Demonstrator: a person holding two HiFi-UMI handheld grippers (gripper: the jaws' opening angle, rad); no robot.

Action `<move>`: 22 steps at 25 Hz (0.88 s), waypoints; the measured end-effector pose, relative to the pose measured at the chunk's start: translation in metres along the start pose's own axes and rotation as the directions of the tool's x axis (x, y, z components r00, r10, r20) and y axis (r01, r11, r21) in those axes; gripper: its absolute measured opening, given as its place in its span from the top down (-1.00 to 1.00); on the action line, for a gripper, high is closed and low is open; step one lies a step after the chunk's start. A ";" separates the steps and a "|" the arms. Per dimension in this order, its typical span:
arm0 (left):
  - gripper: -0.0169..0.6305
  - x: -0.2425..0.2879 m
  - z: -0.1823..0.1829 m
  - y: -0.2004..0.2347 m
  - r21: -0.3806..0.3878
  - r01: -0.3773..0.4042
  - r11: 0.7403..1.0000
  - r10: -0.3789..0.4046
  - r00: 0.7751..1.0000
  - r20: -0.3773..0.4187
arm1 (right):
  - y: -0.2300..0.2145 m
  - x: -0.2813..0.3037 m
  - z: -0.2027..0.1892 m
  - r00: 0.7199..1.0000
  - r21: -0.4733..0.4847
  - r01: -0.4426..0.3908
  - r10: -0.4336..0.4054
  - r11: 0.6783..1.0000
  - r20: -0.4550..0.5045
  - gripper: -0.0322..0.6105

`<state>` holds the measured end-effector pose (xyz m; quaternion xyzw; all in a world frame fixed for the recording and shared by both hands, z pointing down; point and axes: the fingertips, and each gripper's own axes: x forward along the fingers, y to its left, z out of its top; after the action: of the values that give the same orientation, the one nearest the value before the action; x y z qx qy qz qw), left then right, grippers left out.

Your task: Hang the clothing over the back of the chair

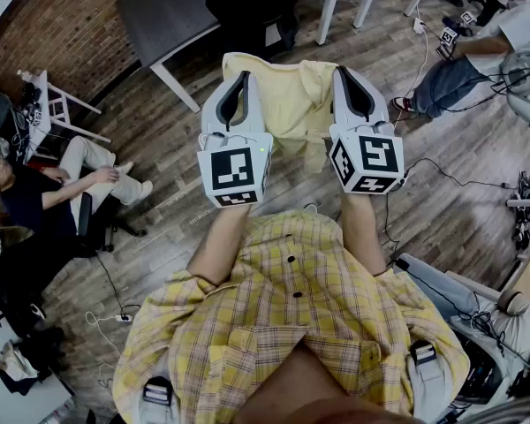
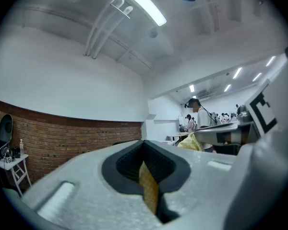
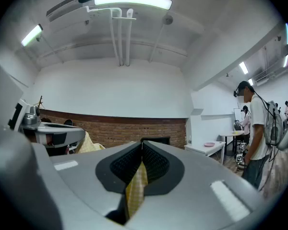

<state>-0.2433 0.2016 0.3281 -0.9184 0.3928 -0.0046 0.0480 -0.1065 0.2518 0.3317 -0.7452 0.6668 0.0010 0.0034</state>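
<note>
A pale yellow garment (image 1: 287, 95) hangs spread between my two raised grippers in the head view. My left gripper (image 1: 239, 79) is shut on its left upper edge, and a strip of the yellow cloth (image 2: 149, 189) is pinched between the dark pads (image 2: 127, 164). My right gripper (image 1: 348, 73) is shut on the right upper edge, with the checked yellow cloth (image 3: 136, 191) caught in its closed jaws. Beyond the garment stands a dark chair (image 1: 258, 5), mostly hidden by the cloth.
A dark table (image 1: 172, 11) stands at the back left beside the chair. One person (image 1: 44, 197) sits at the left and another (image 1: 477, 56) at the far right. Cables (image 1: 442, 177) run across the wooden floor. A standing person (image 3: 253, 133) and a white table (image 3: 206, 148) are to my right.
</note>
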 end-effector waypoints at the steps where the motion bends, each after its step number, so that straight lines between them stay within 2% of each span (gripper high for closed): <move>1: 0.94 0.001 0.000 -0.001 0.001 -0.002 1.000 0.002 1.000 0.001 | -0.001 0.000 0.000 1.000 -0.001 -0.001 0.001 1.000 0.001 0.86; 12: 0.94 0.010 -0.006 -0.012 0.007 -0.024 1.000 0.024 0.999 -0.025 | -0.011 0.004 -0.006 0.999 0.012 -0.031 0.031 0.999 -0.009 0.86; 22: 0.94 0.022 -0.005 -0.045 0.023 -0.068 0.997 0.068 0.997 -0.034 | -0.045 -0.002 -0.007 0.996 0.035 -0.091 0.091 0.995 0.008 0.86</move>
<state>-0.1957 0.2162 0.3365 -0.9036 0.4245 -0.0231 0.0516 -0.0624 0.2591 0.3386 -0.7139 0.6999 -0.0081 0.0188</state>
